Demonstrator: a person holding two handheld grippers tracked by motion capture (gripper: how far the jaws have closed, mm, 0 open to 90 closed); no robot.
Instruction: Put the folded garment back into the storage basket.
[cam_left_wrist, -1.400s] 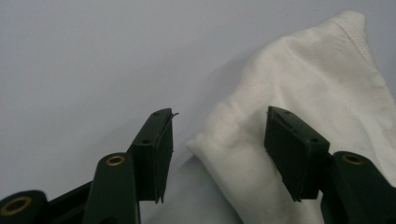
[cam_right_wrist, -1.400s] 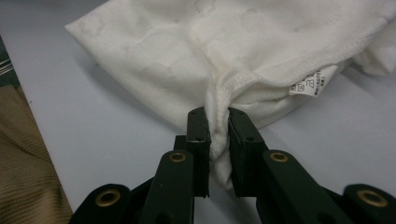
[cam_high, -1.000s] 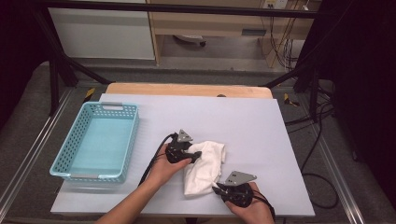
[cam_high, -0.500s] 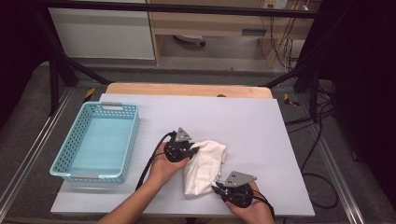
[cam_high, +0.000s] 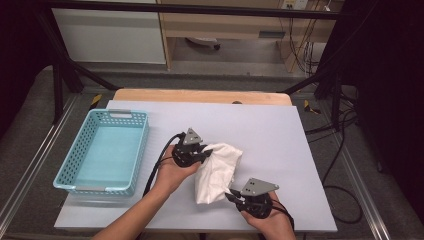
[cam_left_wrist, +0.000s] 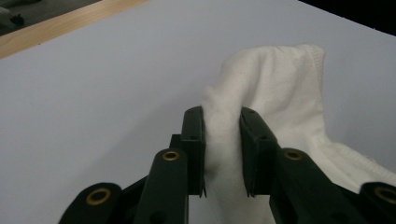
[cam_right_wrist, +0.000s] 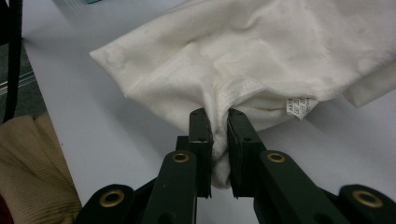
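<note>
A crumpled white cloth (cam_high: 217, 171) lies on the pale table between my two grippers. My left gripper (cam_high: 200, 154) sits at the cloth's upper left edge, its jaws closed on a raised fold of the cloth (cam_left_wrist: 261, 93). My right gripper (cam_high: 231, 194) is at the cloth's near right corner, shut on a hemmed edge of the cloth (cam_right_wrist: 261, 60); a small label (cam_right_wrist: 301, 106) hangs beside that pinch. In its own view the left gripper (cam_left_wrist: 222, 116) holds the fold between both pads. The right gripper (cam_right_wrist: 219, 116) grips a thinner bunch.
A light blue plastic basket (cam_high: 82, 152) stands on the left part of the table (cam_high: 280, 130). Cables (cam_high: 156, 167) trail from the grippers toward the near edge. A wooden strip (cam_high: 200, 95) runs along the far edge.
The left gripper has shifted slightly left and toward the near side, drawing the cloth's upper edge with it. The right gripper stays in place on the corner.
</note>
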